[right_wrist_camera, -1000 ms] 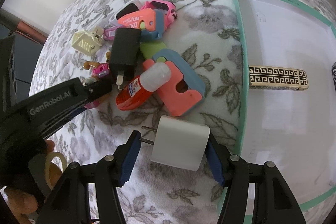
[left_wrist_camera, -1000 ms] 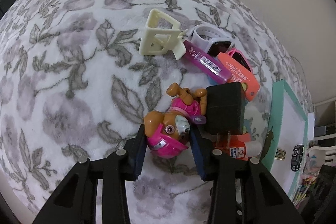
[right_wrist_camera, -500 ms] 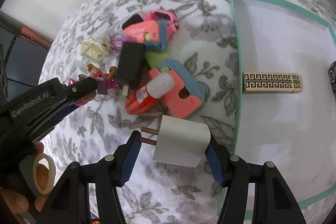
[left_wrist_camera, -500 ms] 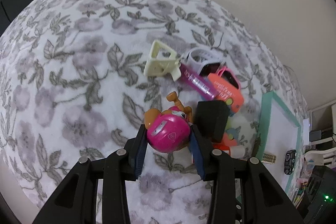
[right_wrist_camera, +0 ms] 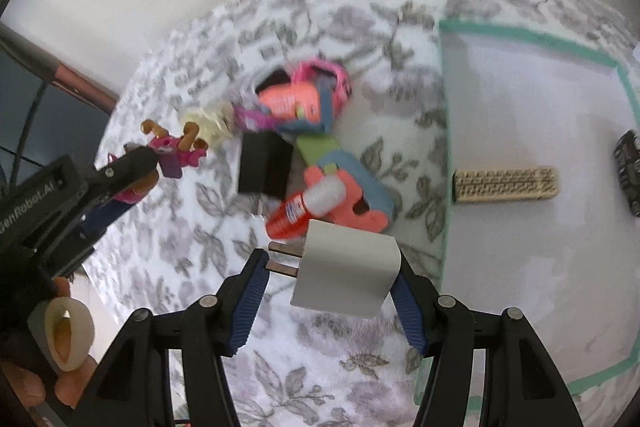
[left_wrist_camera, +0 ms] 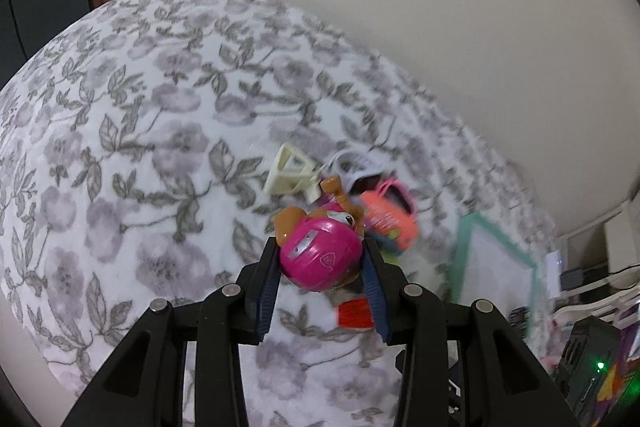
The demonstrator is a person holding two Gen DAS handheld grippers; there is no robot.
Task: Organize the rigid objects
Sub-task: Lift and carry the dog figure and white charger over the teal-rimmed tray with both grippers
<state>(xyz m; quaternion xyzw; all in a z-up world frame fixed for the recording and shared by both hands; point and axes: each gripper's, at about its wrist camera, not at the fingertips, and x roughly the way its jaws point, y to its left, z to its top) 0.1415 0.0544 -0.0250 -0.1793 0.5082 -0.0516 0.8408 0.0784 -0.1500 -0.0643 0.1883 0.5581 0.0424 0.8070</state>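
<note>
My left gripper [left_wrist_camera: 322, 261] is shut on a pink toy puppy [left_wrist_camera: 320, 251] and holds it above the floral blanket [left_wrist_camera: 140, 131]; the puppy also shows from the side in the right wrist view [right_wrist_camera: 172, 151]. My right gripper [right_wrist_camera: 332, 275] is shut on a white plug adapter [right_wrist_camera: 344, 275], lifted above the blanket. The pile below holds a black adapter [right_wrist_camera: 264, 167], a red glue bottle [right_wrist_camera: 304, 207], an orange-blue toy [right_wrist_camera: 352, 199] and a cream frame [left_wrist_camera: 290, 175].
A white mat with a teal border [right_wrist_camera: 444, 131] lies to the right, bearing a patterned box [right_wrist_camera: 504, 185] and a dark object [right_wrist_camera: 630, 167]. A wall rises behind the blanket. Clutter sits at the far right in the left wrist view [left_wrist_camera: 592, 367].
Both grippers have risen from the blanket with their objects. The puppy has been lifted clear of the pile, and the white adapter hangs higher over it.
</note>
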